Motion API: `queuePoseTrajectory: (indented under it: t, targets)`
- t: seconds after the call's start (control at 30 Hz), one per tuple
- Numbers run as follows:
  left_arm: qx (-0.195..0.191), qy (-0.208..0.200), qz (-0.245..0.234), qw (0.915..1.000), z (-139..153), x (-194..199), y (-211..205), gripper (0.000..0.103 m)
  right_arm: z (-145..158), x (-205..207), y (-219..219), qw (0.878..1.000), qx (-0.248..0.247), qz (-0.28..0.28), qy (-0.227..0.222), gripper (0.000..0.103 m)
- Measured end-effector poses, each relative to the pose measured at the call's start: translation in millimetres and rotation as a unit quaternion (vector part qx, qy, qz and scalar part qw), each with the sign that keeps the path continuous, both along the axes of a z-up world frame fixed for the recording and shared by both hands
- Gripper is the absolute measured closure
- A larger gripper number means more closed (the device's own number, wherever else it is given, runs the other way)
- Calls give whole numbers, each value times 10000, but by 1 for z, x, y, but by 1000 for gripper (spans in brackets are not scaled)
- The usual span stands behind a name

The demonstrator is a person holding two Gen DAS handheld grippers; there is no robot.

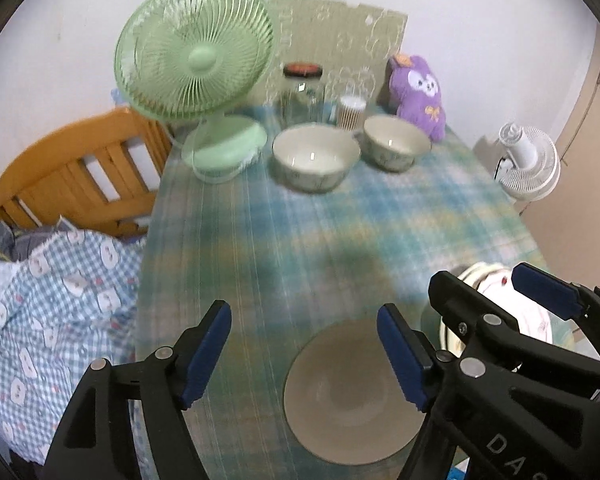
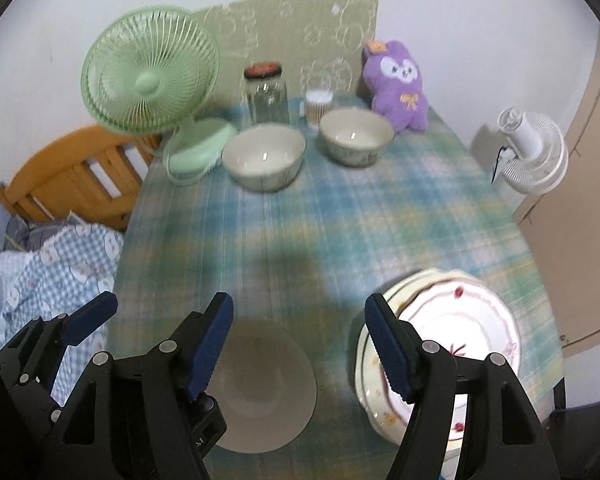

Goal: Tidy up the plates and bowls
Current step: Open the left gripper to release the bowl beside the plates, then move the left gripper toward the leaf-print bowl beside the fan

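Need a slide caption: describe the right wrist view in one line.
Open right gripper above a plain plate beside stacked floral plates; two bowls wait near the green fan.

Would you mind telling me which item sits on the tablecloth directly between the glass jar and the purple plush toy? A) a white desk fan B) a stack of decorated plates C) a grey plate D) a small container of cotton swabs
D: the small container of cotton swabs stands at the back of the table, between the glass jar and the purple plush toy.

A home bedroom: wooden bed frame, checked bedding (apple-patterned), plush toy on the table
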State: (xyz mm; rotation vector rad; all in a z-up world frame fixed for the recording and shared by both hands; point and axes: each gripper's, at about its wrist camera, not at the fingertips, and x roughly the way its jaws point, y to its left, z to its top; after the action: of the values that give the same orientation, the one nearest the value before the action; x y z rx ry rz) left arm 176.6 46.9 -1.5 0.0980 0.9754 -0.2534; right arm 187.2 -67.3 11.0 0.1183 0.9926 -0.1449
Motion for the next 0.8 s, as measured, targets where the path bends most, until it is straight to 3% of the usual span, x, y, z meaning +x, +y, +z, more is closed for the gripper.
queuePoseTrajectory:
  t: [0.3, 0.8]
  targets:
    - [-18, -323, 66, 9995, 28, 27, -18, 24, 31, 28, -19, 9993, -28, -69, -360, 31]
    - [173, -478, 761, 9958, 20, 107, -47, 24, 20, 125, -55, 9965, 184, 659, -482, 31]
